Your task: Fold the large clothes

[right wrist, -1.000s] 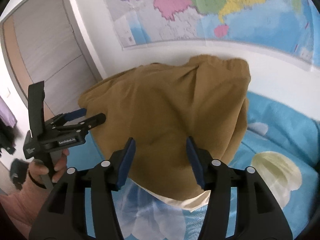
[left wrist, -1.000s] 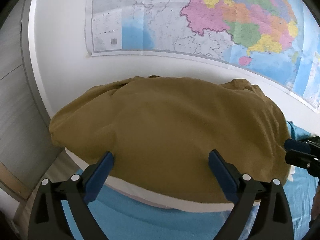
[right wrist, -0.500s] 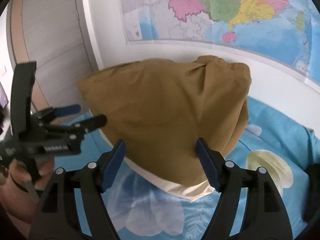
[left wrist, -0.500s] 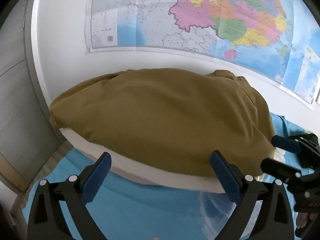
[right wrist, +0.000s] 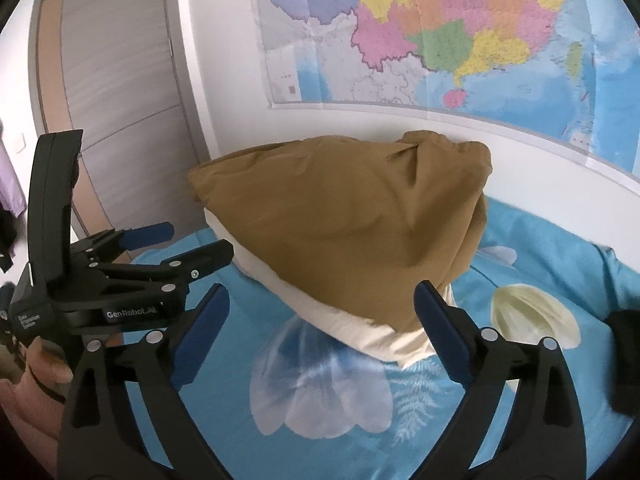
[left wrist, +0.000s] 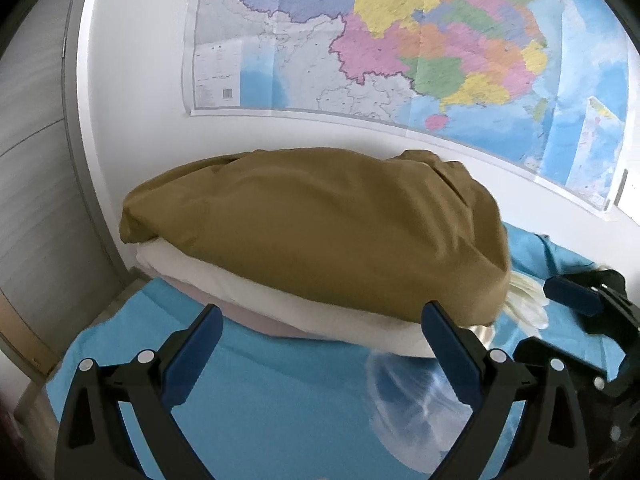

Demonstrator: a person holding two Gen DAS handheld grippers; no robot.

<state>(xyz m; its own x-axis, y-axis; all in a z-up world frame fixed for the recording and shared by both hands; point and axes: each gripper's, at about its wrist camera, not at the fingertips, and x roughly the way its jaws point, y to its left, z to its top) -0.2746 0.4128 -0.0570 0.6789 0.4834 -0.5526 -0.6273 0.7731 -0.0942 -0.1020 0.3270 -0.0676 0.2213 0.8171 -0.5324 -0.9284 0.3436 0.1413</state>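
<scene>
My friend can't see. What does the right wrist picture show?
A folded brown garment lies on a cream pillow on a blue bedsheet, under a wall map. The open right gripper points at it; the left gripper is alongside, empty.

Brown garment (left wrist: 320, 232) covers most of the white pillow (left wrist: 288, 308); only its front edge shows. Wall map (left wrist: 400, 48) cut off at the top and right; print too small to read. Right gripper (left wrist: 580, 312) blurred at the frame edge in left view. Dark object (right wrist: 626, 364) at right edge: can't identify.
</scene>
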